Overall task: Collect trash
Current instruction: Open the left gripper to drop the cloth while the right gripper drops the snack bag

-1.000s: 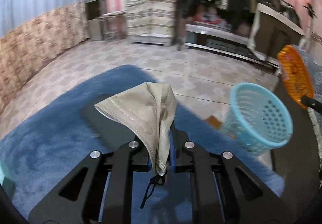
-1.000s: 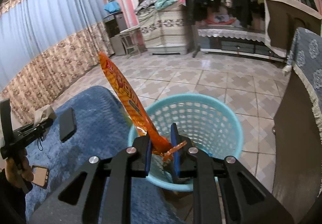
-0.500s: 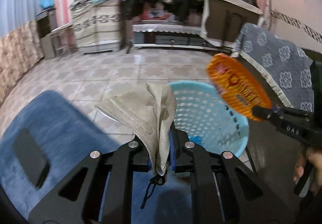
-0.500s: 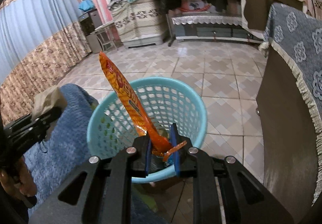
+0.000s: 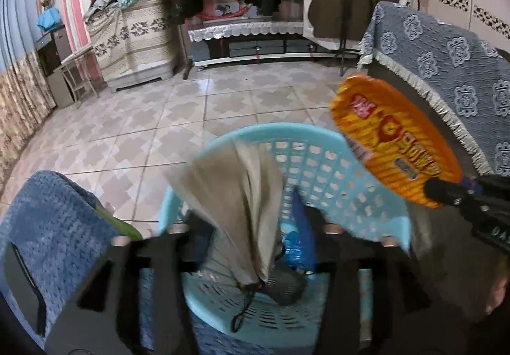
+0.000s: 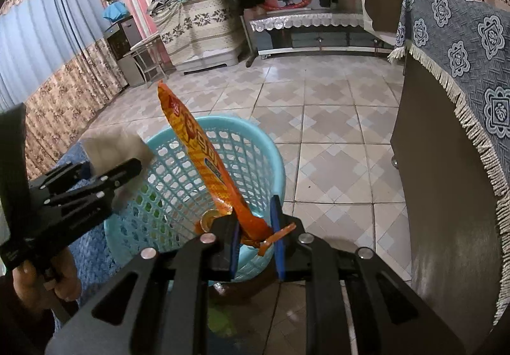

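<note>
Two hand-held grippers hang over a light blue plastic basket (image 5: 322, 163) with latticed walls, which stands on a tiled floor (image 5: 178, 112) beside a blue rug (image 5: 47, 221).

The left gripper (image 5: 251, 237) points down into the basket's mouth. Its jaws are opening, and a beige face mask (image 5: 239, 195) hangs between them, blurred, with its dark ear loop dangling below. The pads no longer seem to press on the mask, so it appears to be dropping free. In the right wrist view the same mask shows as a pale blur at the left gripper's tips, just over the basket's near-left rim.

The right gripper (image 6: 255, 237) is closed on the bottom end of a long orange snack wrapper (image 6: 204, 163). The wrapper stands up and leans away over the basket's opening, while the gripped end sits just over the near rim. A person's hand (image 6: 47, 278) holds the left gripper's handle at the lower left of that view.

Some trash already lies in the bottom of the basket, including a dark rounded thing and something blue; what they are cannot be told.

The step in hand looks like the drop: the mask is being let go into the basket. Next, the right hand likely needs to bring the wrapper's held end further over the opening and open its jaws, because a wrapper this long and light could catch on the rim or fall outside.
</note>
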`<state>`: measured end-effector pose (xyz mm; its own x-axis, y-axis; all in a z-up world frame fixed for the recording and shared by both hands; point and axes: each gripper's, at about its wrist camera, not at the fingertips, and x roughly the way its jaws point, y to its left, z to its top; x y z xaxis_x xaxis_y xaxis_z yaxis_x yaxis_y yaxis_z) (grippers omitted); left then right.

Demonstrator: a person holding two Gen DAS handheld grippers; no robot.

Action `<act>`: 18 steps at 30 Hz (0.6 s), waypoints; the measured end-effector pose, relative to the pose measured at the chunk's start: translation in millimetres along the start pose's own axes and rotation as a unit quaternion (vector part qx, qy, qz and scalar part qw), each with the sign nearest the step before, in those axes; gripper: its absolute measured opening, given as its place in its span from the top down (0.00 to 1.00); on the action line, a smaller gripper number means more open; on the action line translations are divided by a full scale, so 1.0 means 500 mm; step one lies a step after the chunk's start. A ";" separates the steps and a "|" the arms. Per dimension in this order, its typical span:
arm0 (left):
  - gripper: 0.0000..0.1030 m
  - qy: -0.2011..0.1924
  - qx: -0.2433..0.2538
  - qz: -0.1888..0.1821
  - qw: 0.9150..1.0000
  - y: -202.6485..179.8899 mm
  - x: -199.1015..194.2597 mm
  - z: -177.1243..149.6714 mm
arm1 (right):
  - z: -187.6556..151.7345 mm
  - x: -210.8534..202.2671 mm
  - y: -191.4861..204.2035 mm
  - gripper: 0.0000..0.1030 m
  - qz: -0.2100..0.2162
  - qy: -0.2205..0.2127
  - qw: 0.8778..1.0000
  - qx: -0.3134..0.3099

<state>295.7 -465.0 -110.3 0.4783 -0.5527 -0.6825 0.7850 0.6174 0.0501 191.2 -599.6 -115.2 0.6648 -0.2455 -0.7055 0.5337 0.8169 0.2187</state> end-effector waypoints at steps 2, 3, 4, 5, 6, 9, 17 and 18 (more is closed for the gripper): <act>0.29 -0.011 -0.007 0.012 1.000 0.014 -0.011 0.002 | 0.002 0.000 0.001 0.83 0.002 -0.001 1.000 0.001; 0.26 -0.015 -0.010 0.017 1.000 0.021 -0.016 0.004 | 0.002 0.000 0.002 0.83 0.004 -0.001 1.000 0.002; 0.21 -0.019 -0.014 0.025 0.999 0.030 -0.021 0.006 | 0.000 0.001 0.006 0.83 0.005 -0.001 1.000 0.002; 0.19 -0.024 -0.018 0.035 0.999 0.039 -0.028 0.009 | 0.000 0.004 0.009 0.83 0.006 0.000 1.000 0.001; 0.18 -0.032 -0.022 0.043 0.998 0.046 -0.035 0.011 | 0.001 0.009 0.013 0.83 0.007 0.001 1.000 -0.001; 0.11 -0.058 -0.047 0.075 0.994 0.090 -0.075 0.018 | 0.004 0.025 0.022 0.83 0.011 0.007 1.000 -0.003; 0.05 -0.102 -0.088 0.127 0.983 0.179 -0.178 0.020 | 0.026 0.107 0.102 0.82 0.016 0.044 0.998 -0.031; 0.05 -0.102 -0.091 0.131 0.982 0.188 -0.186 0.016 | 0.027 0.114 0.112 0.81 0.014 0.048 0.998 -0.038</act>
<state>328.0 -360.2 -36.3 0.7377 -0.4503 -0.5030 0.5498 0.8331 0.0605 266.2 -575.2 -134.1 0.6239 -0.1749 -0.7617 0.4727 0.8606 0.1896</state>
